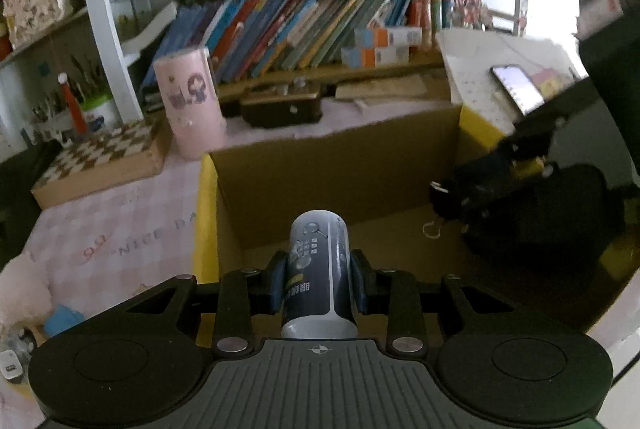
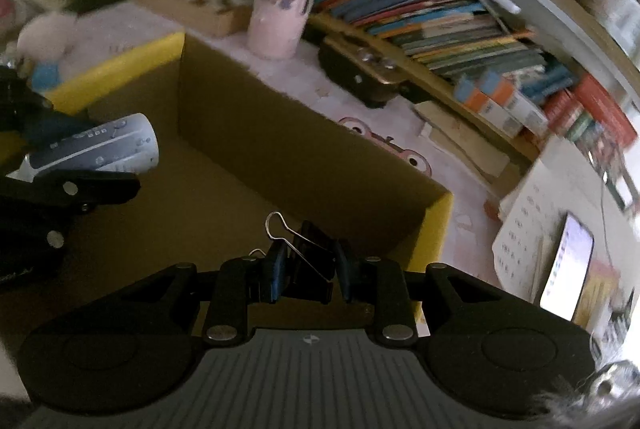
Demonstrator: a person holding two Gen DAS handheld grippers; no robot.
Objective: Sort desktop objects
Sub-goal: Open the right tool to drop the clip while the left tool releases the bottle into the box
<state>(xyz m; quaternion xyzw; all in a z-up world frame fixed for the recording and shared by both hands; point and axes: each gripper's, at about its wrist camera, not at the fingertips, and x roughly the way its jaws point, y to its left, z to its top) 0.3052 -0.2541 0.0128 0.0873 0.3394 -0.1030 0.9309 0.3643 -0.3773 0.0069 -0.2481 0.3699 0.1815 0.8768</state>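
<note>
- Meanwhile, held over the open cardboard box (image 1: 336, 165), both loads, neither yet dropped.
- Left gripper (image 1: 319, 283): fingers closed on a grey spray can (image 1: 318, 269).
- Right gripper (image 2: 307, 271): fingers clamped on a black binder clip (image 2: 310, 261).
- Nothing visible on the box floor; pink cup (image 1: 191, 101) left on the far counter.

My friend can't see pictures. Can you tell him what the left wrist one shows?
The left claw grips a grey bottle above an open cardboard box. The right claw reaches in from the right. Behind stand a pink cup and books.
</note>
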